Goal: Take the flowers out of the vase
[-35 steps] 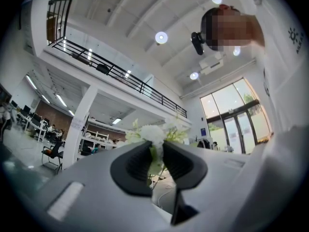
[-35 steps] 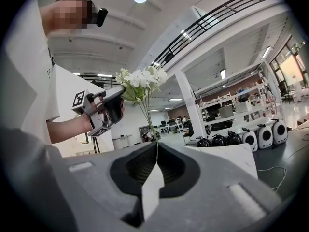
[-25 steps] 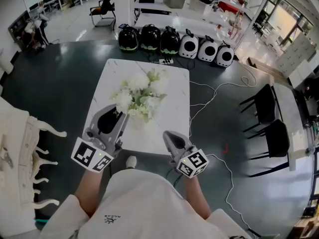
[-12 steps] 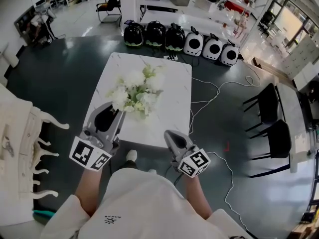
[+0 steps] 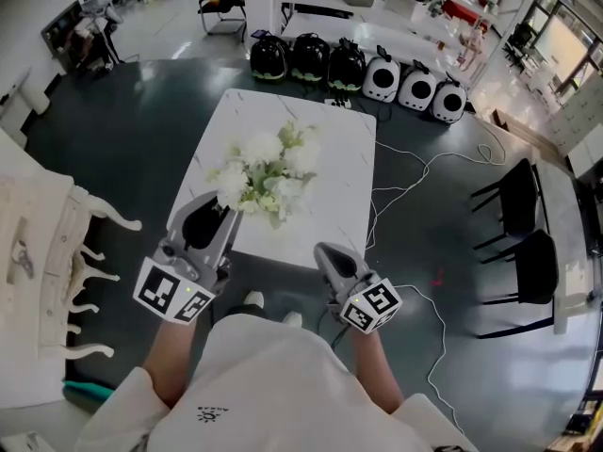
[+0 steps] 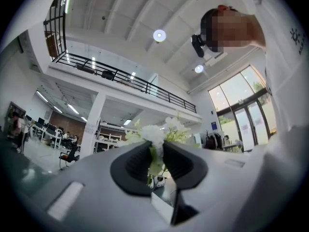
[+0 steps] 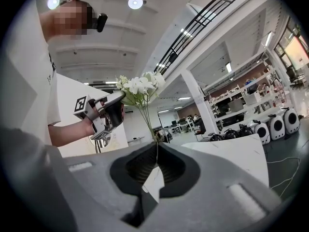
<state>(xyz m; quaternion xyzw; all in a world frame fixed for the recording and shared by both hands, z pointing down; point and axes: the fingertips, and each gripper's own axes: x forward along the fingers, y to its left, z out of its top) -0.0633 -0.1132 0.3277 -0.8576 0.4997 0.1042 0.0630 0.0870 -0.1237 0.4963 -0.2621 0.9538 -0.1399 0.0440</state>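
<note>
A bunch of white flowers (image 5: 268, 172) with green leaves hangs over the white marble table (image 5: 330, 158). My left gripper (image 5: 226, 217) is shut on its stems just under the blooms; in the left gripper view the flowers (image 6: 154, 132) rise from between the closed jaws of the left gripper (image 6: 157, 153). The right gripper view shows the flowers (image 7: 140, 85) held up by the left gripper (image 7: 118, 101), with thin stems trailing down behind my right gripper (image 7: 157, 151). The right gripper (image 5: 323, 250) is shut at the table's near edge, apart from the bunch. No vase is visible.
A row of black and white rounded cases (image 5: 377, 69) stands on the floor beyond the table. Black chairs (image 5: 518, 229) are at the right and white carved furniture (image 5: 57, 252) at the left. Cables (image 5: 415, 172) trail across the dark floor.
Both grippers and the flowers have drawn back a little from the table toward the person; the table's near edge now lies farther up the picture. The grip is unchanged.
</note>
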